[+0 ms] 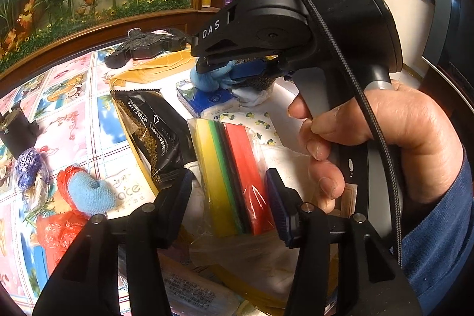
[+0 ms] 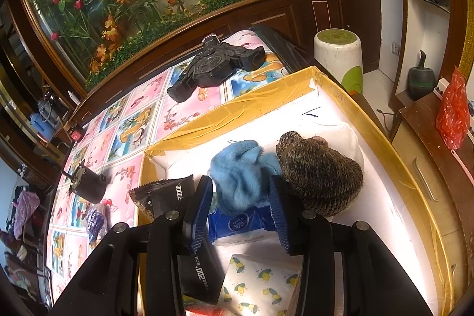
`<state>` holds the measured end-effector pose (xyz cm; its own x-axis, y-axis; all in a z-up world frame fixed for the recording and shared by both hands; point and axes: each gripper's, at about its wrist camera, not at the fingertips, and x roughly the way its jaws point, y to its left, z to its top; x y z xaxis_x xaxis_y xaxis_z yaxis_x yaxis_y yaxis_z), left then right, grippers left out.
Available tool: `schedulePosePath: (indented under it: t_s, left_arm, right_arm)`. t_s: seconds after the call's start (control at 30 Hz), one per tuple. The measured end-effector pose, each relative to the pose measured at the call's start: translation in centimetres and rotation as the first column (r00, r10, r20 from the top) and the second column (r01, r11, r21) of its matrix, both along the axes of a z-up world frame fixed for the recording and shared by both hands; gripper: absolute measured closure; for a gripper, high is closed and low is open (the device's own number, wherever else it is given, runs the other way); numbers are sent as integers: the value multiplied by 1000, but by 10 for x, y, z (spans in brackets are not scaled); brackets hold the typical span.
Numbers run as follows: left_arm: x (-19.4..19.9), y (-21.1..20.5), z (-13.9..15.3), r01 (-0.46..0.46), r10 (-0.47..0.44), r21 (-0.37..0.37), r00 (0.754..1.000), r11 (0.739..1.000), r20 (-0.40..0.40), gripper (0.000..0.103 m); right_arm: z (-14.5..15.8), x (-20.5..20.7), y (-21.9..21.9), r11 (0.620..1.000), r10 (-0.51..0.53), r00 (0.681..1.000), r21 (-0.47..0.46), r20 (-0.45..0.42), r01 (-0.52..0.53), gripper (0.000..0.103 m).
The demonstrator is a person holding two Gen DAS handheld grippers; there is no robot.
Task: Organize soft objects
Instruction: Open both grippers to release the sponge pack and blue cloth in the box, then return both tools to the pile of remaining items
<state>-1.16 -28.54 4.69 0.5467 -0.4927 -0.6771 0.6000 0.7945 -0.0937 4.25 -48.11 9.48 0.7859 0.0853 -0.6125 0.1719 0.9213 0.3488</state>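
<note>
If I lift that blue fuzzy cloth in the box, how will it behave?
The blue fuzzy cloth lies crumpled, so it's probably floppy and would sag. It looks light. Its fuzzy knit should grip rather than slip.

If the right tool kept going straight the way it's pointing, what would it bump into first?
Probably the fluffy blue cloth. It sits right between the right tool's open fingers, inside the box. The brown knitted hat lies just beside it, so depth is hard to judge.
</note>
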Motion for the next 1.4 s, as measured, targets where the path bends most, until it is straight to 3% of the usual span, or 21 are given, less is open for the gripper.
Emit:
schedulePosePath:
  t_s: [0.5,0.8,0.93,1.17,1.4]
  left_arm:
    - [4,9,5,-19,19,-51,1000,999,1,43]
    - [1,29,24,-48,57,-147,997,988,56,41]
    - [2,51,35,-97,114,-173,989,980,90,29]
    - [18,108,35,-233,240,-201,971,952,8,29]
    - [25,167,20,-368,365,-187,930,911,-51,29]
  right_arm:
    - [8,-10,8,999,3,999,-49,46,0,50]
    - [14,-25,5,999,-26,992,-43,121,32,42]
    - [12,-27,7,999,-29,992,-38,121,34,42]
    - [15,-27,15,999,9,991,-49,132,-2,42]
    - [15,-28,30,997,59,989,-66,139,-50,41]
